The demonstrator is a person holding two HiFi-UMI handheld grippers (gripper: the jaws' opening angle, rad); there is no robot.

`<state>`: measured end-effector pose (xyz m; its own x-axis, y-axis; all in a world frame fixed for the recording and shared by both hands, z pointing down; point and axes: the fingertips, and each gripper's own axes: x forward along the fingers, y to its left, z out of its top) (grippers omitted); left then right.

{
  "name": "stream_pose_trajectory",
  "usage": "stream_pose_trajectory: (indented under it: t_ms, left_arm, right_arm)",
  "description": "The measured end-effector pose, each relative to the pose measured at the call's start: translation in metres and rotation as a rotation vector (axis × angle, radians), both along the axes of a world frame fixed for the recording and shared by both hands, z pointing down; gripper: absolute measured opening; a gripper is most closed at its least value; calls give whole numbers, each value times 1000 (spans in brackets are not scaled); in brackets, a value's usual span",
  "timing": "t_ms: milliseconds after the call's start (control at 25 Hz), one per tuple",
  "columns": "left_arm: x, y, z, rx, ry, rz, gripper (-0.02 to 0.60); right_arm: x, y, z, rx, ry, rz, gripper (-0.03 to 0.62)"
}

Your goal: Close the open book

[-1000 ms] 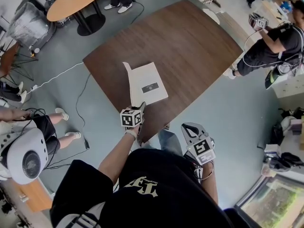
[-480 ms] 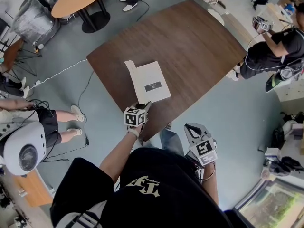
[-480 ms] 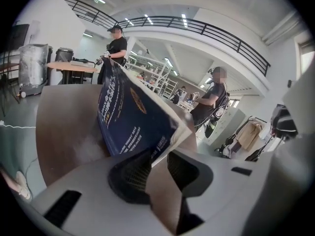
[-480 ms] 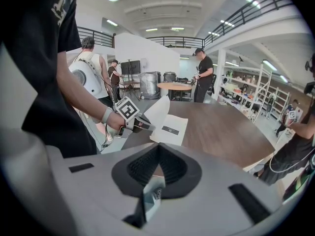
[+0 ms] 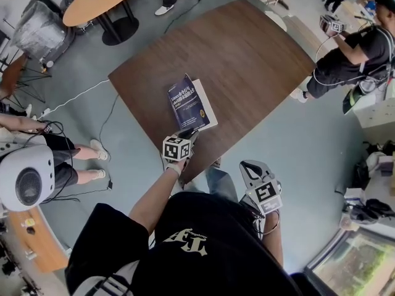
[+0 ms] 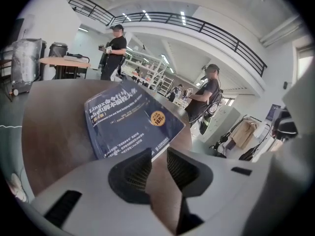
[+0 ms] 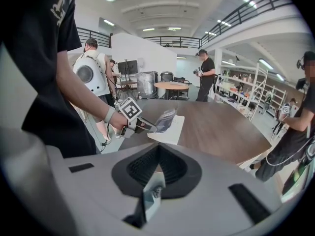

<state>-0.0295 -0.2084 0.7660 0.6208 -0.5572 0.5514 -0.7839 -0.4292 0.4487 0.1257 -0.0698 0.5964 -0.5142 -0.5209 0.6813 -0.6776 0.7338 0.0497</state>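
The book [image 5: 187,102] lies near the front edge of the brown table [image 5: 247,54]. Its blue cover leans over the white pages, and a strip of page still shows along the right side. My left gripper [image 5: 187,137] sits just short of the book's near edge. In the left gripper view the blue cover [image 6: 130,119] fills the space beyond the gripper [image 6: 153,162], whose jaws are slightly apart with only table between them. The right gripper view shows the cover [image 7: 166,118] raised off the pages. My right gripper [image 5: 250,167] hangs by my body off the table, jaws together and empty [image 7: 157,154].
A round wooden table [image 5: 99,2] stands at the back left. One person with grippers [image 5: 352,48] stands at the table's right end, and others stand at the left. A white cable [image 5: 74,97] runs over the floor.
The cover stood upright along the book's left edge with the white page bare. It has now swung over the pages, blue side up. My left gripper has drawn slightly back.
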Motion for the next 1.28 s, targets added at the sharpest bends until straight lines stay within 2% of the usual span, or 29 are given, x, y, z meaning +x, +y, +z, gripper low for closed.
stream_pose_trajectory:
  t_ms: [600,920,1280]
  left_arm:
    - [12,-33,20,-41,-52,28,87]
    - [18,-36,42,-108,-125,54,87]
    - [23,-46,58,-155,-156,66,87]
  right_arm:
    - [21,3,9,-19,-6,44,-12]
    - [33,2,12,-39,-5,59,-12]
    - [43,-14,19,-63,-5,72,-12]
